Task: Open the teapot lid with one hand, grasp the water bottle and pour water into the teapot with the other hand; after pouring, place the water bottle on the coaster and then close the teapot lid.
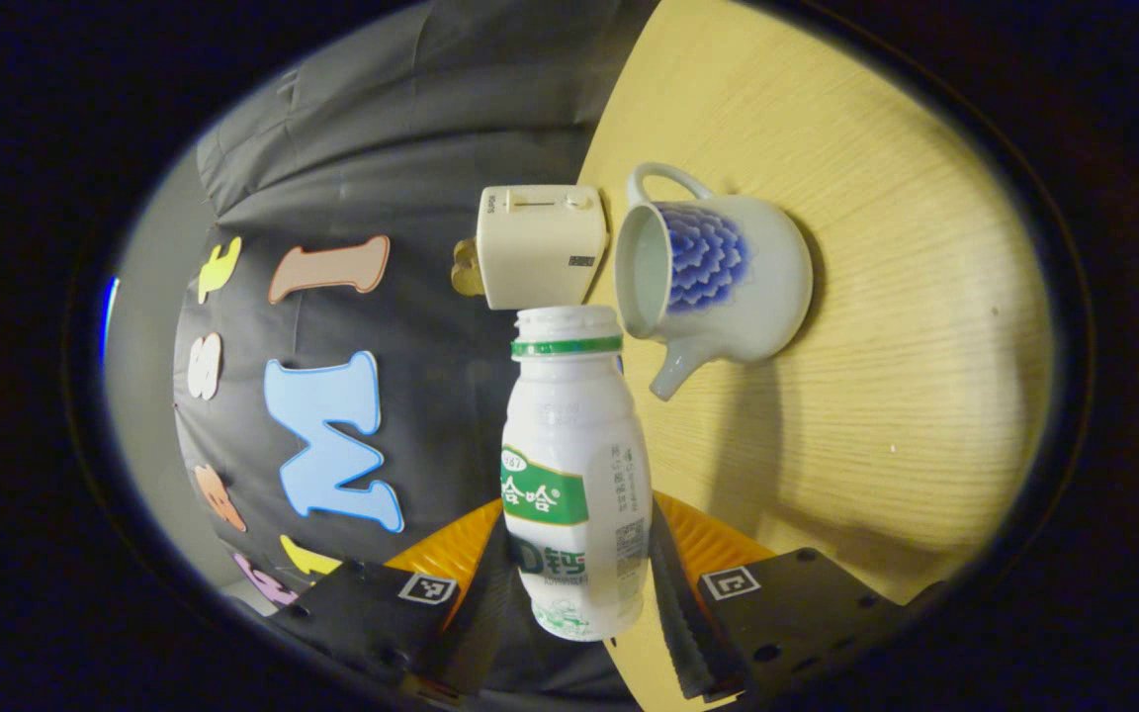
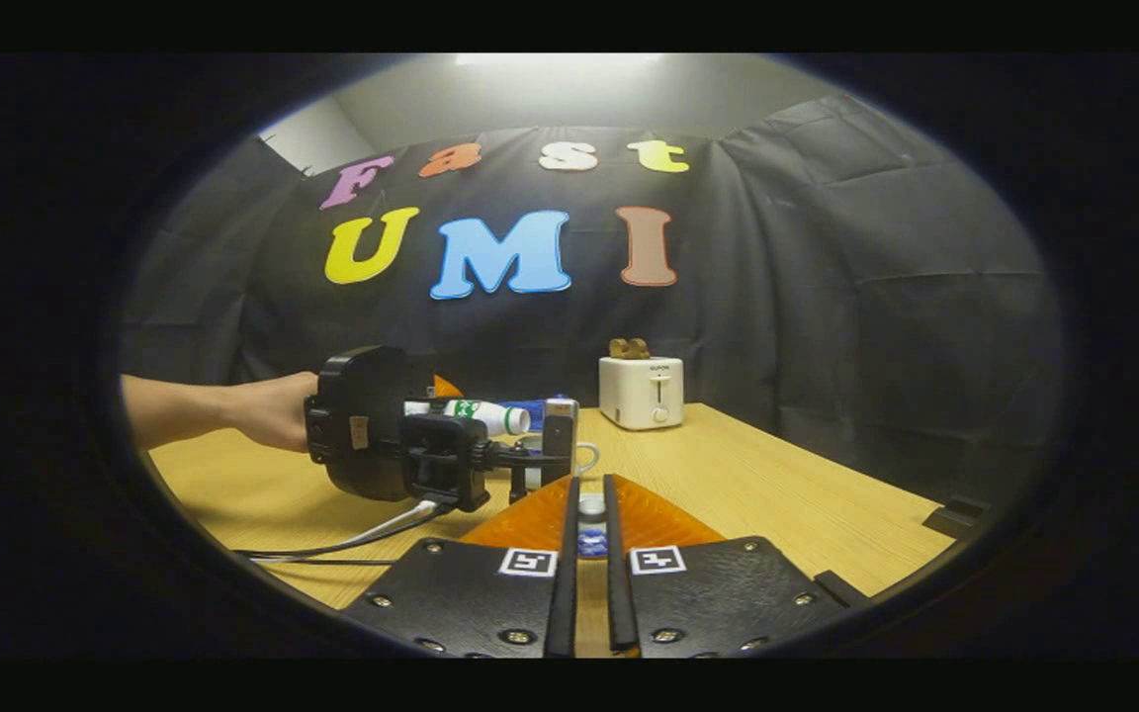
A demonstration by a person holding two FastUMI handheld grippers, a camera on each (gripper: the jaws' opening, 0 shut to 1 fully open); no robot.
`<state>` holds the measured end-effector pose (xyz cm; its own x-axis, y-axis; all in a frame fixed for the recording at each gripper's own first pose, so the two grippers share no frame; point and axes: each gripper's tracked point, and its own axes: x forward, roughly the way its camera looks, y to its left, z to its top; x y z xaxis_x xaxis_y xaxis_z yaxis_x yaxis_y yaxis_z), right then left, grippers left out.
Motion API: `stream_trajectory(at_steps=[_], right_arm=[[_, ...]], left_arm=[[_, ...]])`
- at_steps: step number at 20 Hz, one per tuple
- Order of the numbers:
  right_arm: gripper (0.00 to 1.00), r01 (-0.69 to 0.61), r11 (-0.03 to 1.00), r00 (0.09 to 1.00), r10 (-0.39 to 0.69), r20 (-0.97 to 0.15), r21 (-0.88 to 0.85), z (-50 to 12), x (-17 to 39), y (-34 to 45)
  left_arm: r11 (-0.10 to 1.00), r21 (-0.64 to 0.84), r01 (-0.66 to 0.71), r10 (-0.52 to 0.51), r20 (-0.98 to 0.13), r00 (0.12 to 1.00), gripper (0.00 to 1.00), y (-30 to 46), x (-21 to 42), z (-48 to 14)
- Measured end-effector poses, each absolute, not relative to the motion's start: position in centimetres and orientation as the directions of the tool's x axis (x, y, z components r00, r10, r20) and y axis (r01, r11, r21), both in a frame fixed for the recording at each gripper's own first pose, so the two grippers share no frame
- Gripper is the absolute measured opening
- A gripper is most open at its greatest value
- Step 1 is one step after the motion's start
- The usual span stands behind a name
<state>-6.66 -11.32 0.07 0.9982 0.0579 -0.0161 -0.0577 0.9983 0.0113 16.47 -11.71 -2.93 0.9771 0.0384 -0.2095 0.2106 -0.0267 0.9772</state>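
The left gripper (image 1: 574, 593) holds the water bottle (image 1: 577, 475) clamped between both jaws, tipped on its side, its uncapped mouth right at the rim of the open teapot (image 1: 728, 282). The teapot stands on the bench (image 1: 906, 396) near the back edge, beside a toaster (image 1: 540, 247). The right gripper (image 2: 589, 583) has jaws nearly closed on the teapot lid (image 2: 591, 507).

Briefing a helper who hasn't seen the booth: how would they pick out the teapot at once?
Start at the wooden table and find the cream toaster near the black cloth wall. Beside it stands the teapot, lid off. Unlike the plain toaster and the green-labelled water bottle beside it, it is white with a blue scalloped pattern, loop handle and spout.
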Motion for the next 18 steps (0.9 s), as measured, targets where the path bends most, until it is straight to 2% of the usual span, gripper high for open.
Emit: stream_trajectory(at_steps=[18], right_arm=[[0.13, -0.062, 0.998, 0.998, 0.062, -0.021, 0.018, 0.1, -6.8, -11.3]], left_arm=[[-0.202, 0.959, 0.197, 0.05, -0.19, 0.98, 0.75, -11.8, 16.6, -1.9]])
